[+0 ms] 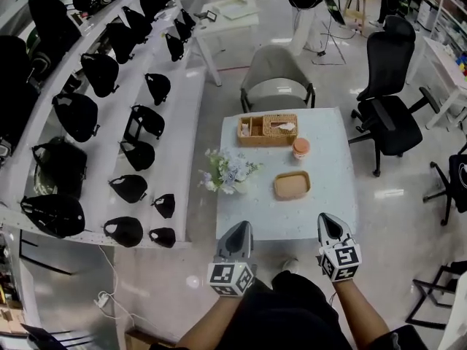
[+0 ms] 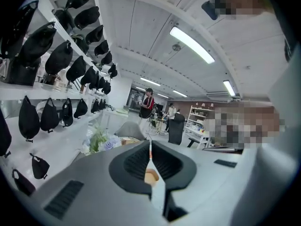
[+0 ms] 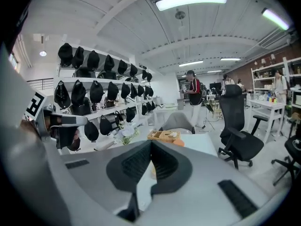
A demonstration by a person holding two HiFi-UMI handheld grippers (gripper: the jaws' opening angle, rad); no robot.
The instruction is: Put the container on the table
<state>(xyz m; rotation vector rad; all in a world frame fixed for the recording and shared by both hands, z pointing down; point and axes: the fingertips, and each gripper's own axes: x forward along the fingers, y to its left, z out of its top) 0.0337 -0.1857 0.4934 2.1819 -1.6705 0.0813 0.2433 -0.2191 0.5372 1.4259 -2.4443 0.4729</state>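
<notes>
While the grey left gripper (image 1: 241, 230) and right gripper (image 1: 330, 223) hover with jaws clenched on nothing, the shallow tan rectangular container (image 1: 292, 185) sits on the pale square surface (image 1: 328, 126) (seemingly placed). Risk: a careless forward sweep shoves it into the round orange cup (image 1: 300, 148).

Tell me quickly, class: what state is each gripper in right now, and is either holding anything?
Left gripper: closed, holding nothing.
Right gripper: closed, holding nothing.

Flowers (image 1: 228, 172) left of orange cup (image 1: 300, 148); wicker basket (image 1: 267, 142) behind; grey chair (image 1: 276, 71) beyond.
</notes>
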